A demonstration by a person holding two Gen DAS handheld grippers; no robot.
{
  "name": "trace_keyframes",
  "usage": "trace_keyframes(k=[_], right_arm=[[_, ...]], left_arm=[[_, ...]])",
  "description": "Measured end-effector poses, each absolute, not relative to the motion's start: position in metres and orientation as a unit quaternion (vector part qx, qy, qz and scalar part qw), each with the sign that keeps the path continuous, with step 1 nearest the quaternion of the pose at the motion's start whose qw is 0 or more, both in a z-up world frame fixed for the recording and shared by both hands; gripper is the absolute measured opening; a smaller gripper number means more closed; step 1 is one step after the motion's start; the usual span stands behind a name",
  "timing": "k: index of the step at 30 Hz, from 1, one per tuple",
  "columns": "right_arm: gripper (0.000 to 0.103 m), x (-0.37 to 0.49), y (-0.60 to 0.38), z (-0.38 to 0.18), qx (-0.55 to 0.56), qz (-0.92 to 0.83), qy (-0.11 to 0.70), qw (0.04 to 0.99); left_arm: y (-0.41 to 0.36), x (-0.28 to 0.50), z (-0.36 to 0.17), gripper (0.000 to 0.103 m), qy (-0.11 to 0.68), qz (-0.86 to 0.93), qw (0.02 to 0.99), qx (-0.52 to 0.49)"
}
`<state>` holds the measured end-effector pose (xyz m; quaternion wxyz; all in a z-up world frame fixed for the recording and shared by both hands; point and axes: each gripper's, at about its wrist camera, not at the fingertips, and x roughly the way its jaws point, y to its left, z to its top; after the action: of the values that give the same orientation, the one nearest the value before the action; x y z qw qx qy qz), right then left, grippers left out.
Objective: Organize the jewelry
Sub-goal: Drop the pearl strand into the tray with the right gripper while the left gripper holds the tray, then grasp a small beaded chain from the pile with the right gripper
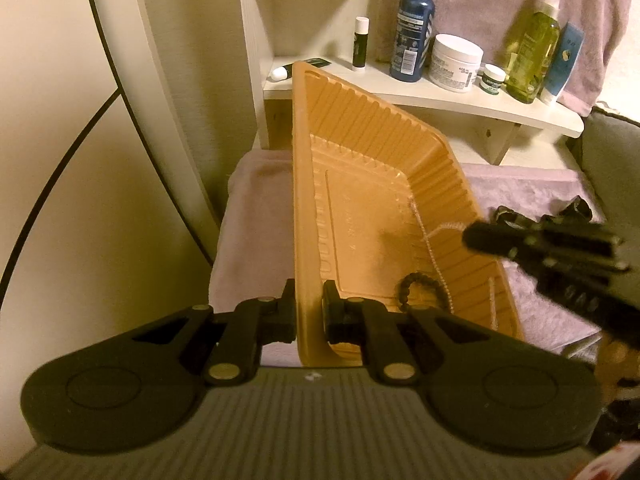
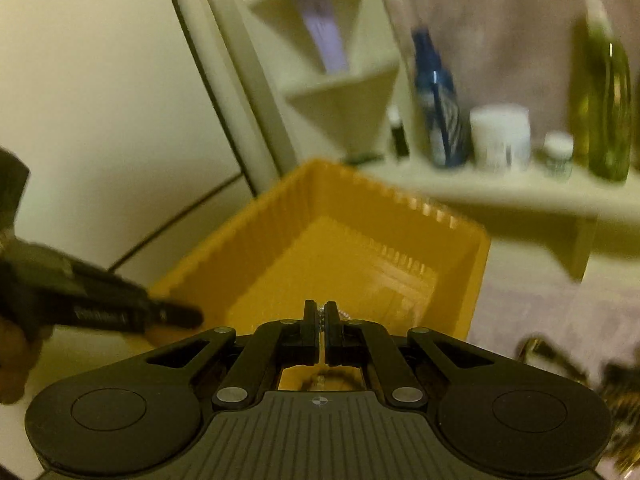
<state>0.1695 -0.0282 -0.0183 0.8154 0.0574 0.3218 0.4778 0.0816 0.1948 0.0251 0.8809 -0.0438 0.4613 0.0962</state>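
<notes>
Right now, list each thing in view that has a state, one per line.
Tray: tilted, one rim clamped by the left gripper.
Right gripper: shut on a thin silver chain, over the tray.
Black bead bracelet: lying inside the tray, at its low end.
Blue bottle: upright on the shelf, capped.
White jar: upright, lid on.

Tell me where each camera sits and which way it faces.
Left wrist: on the left gripper, looking down along jaws clamped on the orange tray rim; the right gripper enters from the right.
Right wrist: on the right gripper, facing the tray, jaws shut on a chain; left gripper at left.
Shared: tray, shelf, blue bottle.
</notes>
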Motion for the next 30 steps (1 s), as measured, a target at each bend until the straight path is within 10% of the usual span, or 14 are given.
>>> trace_keyframes(k=[9,13,30], right_arm=[[0.004,0.167,-0.028,-0.029,0.054,0.49,0.34,0.801],[0.063,0.166,-0.038,-0.027,0.063,0.474,0.326,0.815],[0.064,0.153,-0.187,-0.041,0.049,0.236,0.278,0.93]], left_arm=[[0.195,0.081,0.026,0.011,0.461,0.097,0.881,-0.046],[0.195,0.081,0.026,0.011,0.461,0.096,0.881,-0.044],[0.195,0.08,0.027,0.011,0.458,0.093,0.883,-0.044]])
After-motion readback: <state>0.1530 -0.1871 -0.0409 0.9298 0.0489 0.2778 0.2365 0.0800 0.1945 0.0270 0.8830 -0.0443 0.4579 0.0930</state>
